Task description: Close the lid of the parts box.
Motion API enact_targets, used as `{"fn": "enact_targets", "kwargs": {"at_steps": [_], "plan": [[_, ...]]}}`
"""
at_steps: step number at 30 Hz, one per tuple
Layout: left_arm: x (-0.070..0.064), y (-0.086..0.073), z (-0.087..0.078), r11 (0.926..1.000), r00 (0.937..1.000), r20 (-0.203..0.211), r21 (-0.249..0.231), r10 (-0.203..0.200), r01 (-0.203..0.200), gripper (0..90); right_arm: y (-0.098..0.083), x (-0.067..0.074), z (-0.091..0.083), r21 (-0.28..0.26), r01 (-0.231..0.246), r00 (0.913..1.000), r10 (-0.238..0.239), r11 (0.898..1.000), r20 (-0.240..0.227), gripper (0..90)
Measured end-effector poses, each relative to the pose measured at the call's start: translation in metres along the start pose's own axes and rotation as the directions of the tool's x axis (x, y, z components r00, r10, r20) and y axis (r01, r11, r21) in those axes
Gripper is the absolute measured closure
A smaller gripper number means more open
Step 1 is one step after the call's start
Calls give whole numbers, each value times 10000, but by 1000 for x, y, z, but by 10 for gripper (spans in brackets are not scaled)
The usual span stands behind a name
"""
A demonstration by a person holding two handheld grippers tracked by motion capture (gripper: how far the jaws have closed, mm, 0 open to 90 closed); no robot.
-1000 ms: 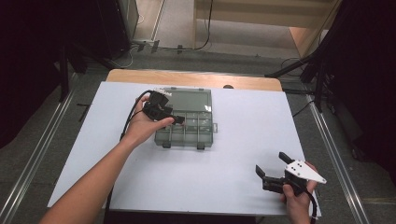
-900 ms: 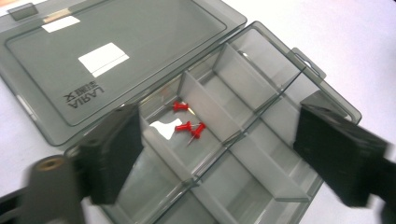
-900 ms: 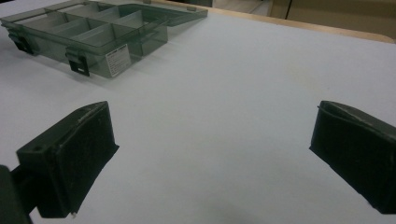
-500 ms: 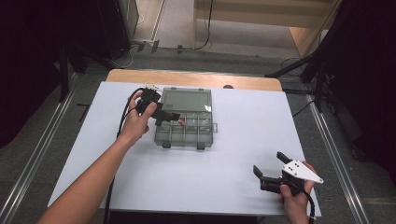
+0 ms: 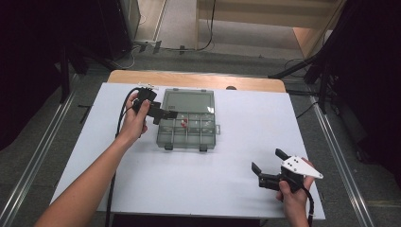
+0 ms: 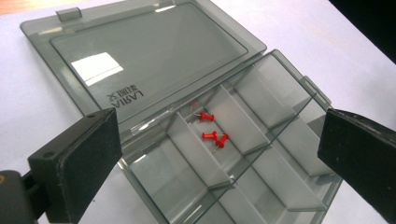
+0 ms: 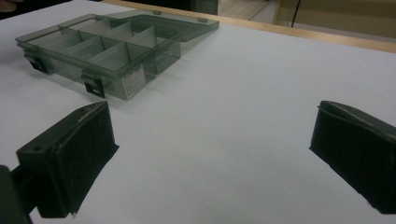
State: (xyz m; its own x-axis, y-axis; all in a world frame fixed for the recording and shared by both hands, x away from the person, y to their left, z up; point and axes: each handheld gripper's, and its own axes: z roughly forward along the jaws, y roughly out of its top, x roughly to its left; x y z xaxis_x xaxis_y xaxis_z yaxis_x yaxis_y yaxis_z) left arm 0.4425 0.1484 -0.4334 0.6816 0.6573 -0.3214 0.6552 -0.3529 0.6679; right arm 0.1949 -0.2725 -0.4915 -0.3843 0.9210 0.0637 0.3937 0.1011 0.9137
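Note:
A clear grey compartment box lies on the white table with its lid folded back flat. Three red pushpins sit in one middle compartment, seen as a red speck from above. My left gripper hovers at the box's left edge and points across it. Its jaws have just been opening and stand wide, with nothing gripped between them. My right gripper rests open near the front right of the table, well apart from the box, with bare table between its jaws.
The white table sheet covers a wooden top whose far edge shows. Metal rails run along the floor on both sides. A black cable trails from the left gripper along the forearm.
The left hand has drawn leftward from over the box's left compartments to its left edge, and its jaws have spread. The right gripper has stayed put.

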Motion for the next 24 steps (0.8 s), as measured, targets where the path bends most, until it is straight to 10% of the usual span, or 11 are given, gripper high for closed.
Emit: {"fn": "enact_targets", "kwargs": {"at_steps": [24], "plan": [[13, -1, -1, 9959, 9995, -318, -901, -35, 7, 0, 46, 14, 49, 208, -53, 9981, 66, 9998, -613, 3]]}}
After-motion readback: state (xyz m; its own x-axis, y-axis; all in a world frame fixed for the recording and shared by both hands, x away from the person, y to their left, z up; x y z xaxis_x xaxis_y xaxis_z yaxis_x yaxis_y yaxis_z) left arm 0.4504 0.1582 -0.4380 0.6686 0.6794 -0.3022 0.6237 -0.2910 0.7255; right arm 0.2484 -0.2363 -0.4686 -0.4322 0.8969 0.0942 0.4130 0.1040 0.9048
